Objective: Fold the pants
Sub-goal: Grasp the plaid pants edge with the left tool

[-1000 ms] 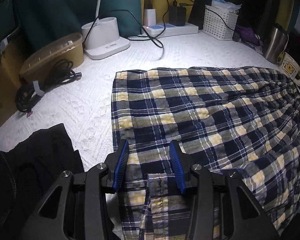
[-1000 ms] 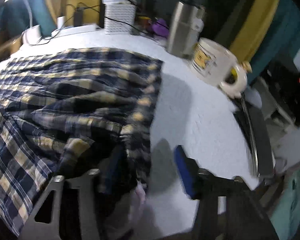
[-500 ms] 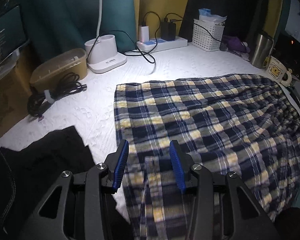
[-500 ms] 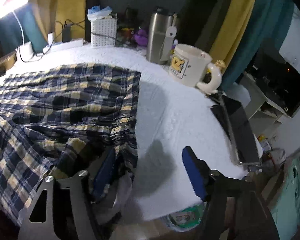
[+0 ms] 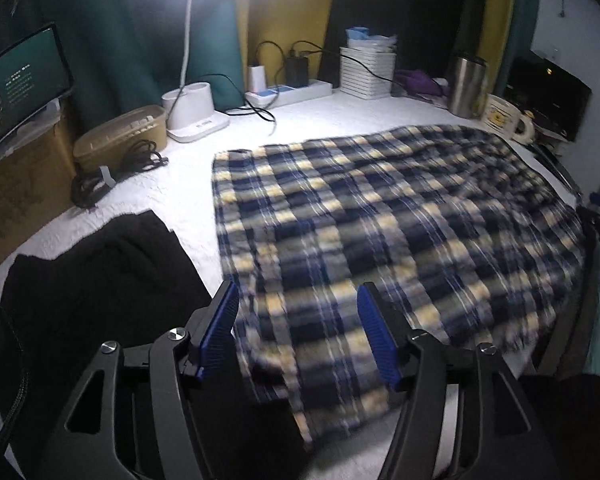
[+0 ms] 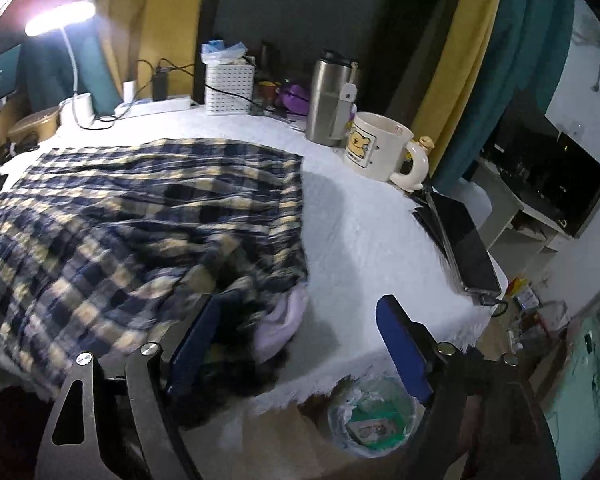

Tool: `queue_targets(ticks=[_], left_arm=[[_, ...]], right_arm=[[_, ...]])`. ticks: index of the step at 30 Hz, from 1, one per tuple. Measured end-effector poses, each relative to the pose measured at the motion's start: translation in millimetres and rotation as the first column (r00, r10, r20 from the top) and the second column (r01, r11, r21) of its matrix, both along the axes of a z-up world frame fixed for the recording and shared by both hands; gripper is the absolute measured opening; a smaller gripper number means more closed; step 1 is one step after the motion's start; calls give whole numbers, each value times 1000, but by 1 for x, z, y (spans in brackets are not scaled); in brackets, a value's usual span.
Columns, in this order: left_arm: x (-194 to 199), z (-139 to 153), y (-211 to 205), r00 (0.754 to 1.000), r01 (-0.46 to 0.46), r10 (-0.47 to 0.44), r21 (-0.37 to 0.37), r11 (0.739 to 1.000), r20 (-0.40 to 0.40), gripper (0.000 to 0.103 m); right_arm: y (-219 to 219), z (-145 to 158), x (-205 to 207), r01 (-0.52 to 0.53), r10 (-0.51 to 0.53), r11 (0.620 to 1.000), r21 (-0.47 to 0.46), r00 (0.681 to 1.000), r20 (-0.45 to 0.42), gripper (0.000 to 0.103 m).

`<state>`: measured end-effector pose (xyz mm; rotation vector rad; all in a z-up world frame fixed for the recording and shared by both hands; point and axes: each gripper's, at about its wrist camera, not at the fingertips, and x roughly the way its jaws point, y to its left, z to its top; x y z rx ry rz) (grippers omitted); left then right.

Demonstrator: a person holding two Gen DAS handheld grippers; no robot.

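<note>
Both jaws are opening: left gripper (image 5: 298, 322) over the pants (image 5: 380, 216) (blurred), right gripper (image 6: 300, 330) seemingly holding nothing.

The blue-and-yellow plaid cloth pants (image 5: 380, 216) lie spread mid-table on the white textured table cover (image 5: 188, 184). In the left wrist view a black garment (image 5: 100, 272) lies at 9 o'clock of them, a white lamp base (image 5: 194, 114) at 11, a white perforated basket (image 5: 366, 72) at 12, a steel tumbler (image 5: 468, 84) and cream cartoon mug (image 5: 504, 118) at 2
</note>
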<state>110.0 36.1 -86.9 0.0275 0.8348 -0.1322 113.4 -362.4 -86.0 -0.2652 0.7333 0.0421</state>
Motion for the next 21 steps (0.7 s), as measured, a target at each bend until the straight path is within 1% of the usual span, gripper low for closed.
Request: queue_targets(ticks=[2,5,8,11,15,21], left_arm=[[-9,-2,-3,1000,7,-7,-3,1000,4,65],[-21,-4,-5,1000,9,-9,-10,1000,11,66],[-34,-3,-5,1000,8,-7,-37,999,26,68],[-46,-3,-6,999,6,-4,-66,998,37,72],[-57,-7,-5,999,-3,7,-83,997,44,78],[-59,-19,5,999,-30,32,-99,995,22,80]], right_arm=[[18,-1,-12,-43,43,999,-4,999,4,91],[42,-2,-27,-86,86,996,9,996,7,91],[75,-9,-41,-157,157,988,13,988,-10,91],[101,-16,-49,-215,216,976,18,976,-28,91],[130,-27,-53,-281,281,960,11,958,-52,91],[172,-45,-62,-402,401,915,12,910,-104,91]])
